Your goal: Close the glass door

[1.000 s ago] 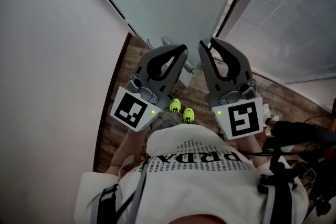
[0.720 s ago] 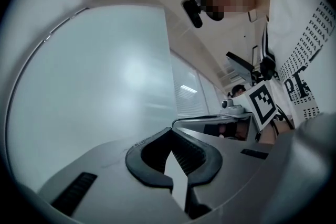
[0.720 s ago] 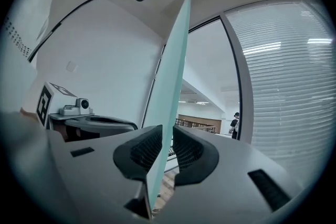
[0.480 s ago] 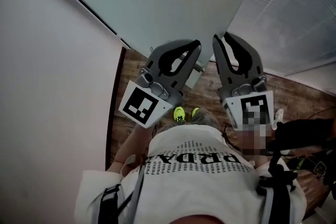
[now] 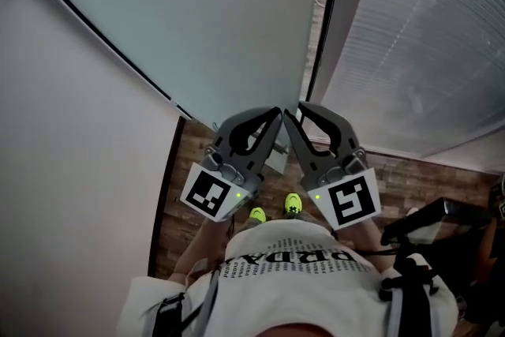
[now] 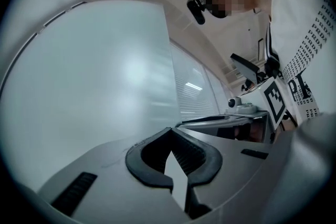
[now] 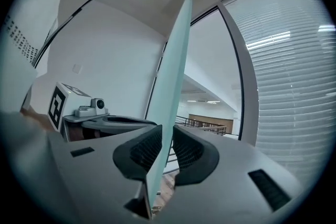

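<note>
My right gripper point(image 7: 167, 132) has the free edge of the glass door point(image 7: 177, 55) standing between its jaws. The two ribbed pads point(image 7: 144, 150) sit one on each side of the pale green pane. The pane fills the narrow gap between them, so I read this gripper as pinching the door's edge. Beyond the tips the pane runs up and away from me. To the right of this gripper, past the door edge, rises a dark frame post point(image 7: 244, 86), and right of that hang slatted blinds point(image 7: 294, 76). Between pane and post I can see a lit corridor point(image 7: 207, 110) with a railing point(image 7: 190, 122) (all of it small and far off). To the gripper's left is a plain white wall point(image 7: 105, 60).

My left gripper point(image 6: 170, 132) has its jaws pressed together at the tips, with nothing held, only the loop-shaped hollow behind them. The frosted face of the door fills the space ahead of it and to its left. I cannot tell whether the tips touch the glass. The right gripper's marker cube point(image 6: 277, 105) shows just to its right.

In the head view the two grippers lie side by side, tips close together at the door's edge. Under them is a wooden floor point(image 5: 193, 170), and my neon-yellow shoes point(image 5: 293, 204) show just behind them.
</note>
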